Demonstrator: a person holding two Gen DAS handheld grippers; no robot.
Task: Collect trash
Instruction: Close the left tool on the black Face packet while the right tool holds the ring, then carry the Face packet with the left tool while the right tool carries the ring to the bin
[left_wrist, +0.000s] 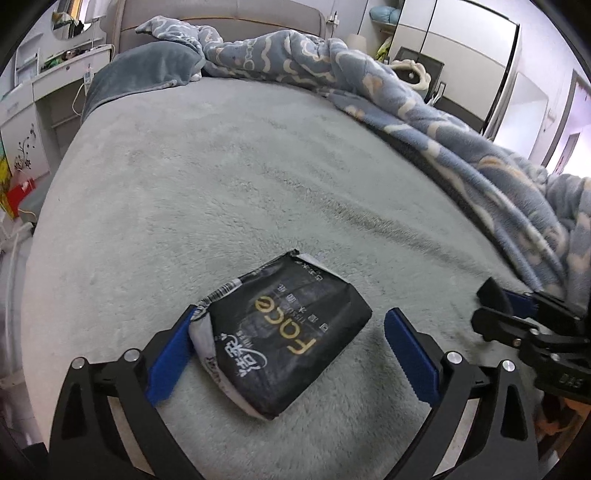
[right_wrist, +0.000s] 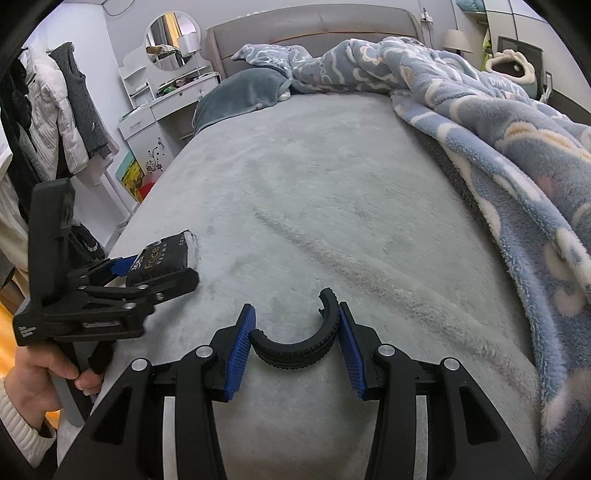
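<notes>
A black tissue pack (left_wrist: 280, 343) with gold "face" lettering lies on the grey bed (left_wrist: 229, 177). My left gripper (left_wrist: 291, 325) is open around it, the left finger touching the pack's edge, the right finger apart from it. The pack also shows in the right wrist view (right_wrist: 162, 258), between the left gripper's fingers (right_wrist: 147, 275). My right gripper (right_wrist: 295, 321) is shut on a curved black ribbed plastic piece (right_wrist: 295, 347), held just above the bed (right_wrist: 332, 184). The right gripper shows in the left wrist view (left_wrist: 491, 306) at the right edge.
A rumpled blue cloud-patterned blanket (right_wrist: 498, 147) covers the bed's right side. A dark blue-grey pillow (right_wrist: 240, 92) lies near the headboard. A white dressing table with a round mirror (right_wrist: 171, 40) and hanging clothes (right_wrist: 62, 110) stand left of the bed.
</notes>
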